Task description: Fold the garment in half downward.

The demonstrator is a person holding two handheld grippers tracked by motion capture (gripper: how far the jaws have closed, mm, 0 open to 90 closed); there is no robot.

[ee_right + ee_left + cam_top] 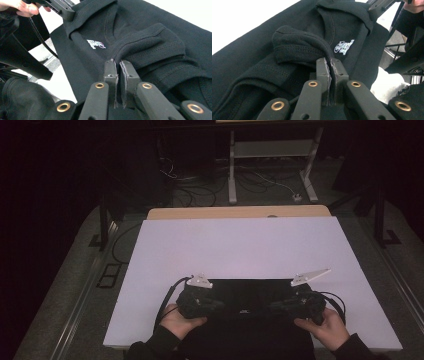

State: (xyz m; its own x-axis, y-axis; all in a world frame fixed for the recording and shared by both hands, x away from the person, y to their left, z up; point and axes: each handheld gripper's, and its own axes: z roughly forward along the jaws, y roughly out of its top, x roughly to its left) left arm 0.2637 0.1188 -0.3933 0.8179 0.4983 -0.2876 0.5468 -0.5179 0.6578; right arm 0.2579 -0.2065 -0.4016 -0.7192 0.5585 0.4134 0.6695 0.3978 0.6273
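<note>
A black garment [245, 292] with a small white logo [344, 46] lies at the near edge of the white board [240, 245]. My left gripper [222, 306] points inward from the left and is shut on a bunched fold of the garment [294, 47] near its neckline; its tips [330, 61] pinch the cloth. My right gripper [271, 306] comes in from the right and is shut on a matching fold of the garment [150, 40], tips [117, 62] together on the fabric. The logo [95, 44] sits between the two grips. Each hand holds its gripper low at the table's front.
The white board covers a wooden tabletop [240, 212]. Beyond the table stand white frame legs [232, 170] and loose cables [200, 190] on a dark floor. The far half of the board is bare.
</note>
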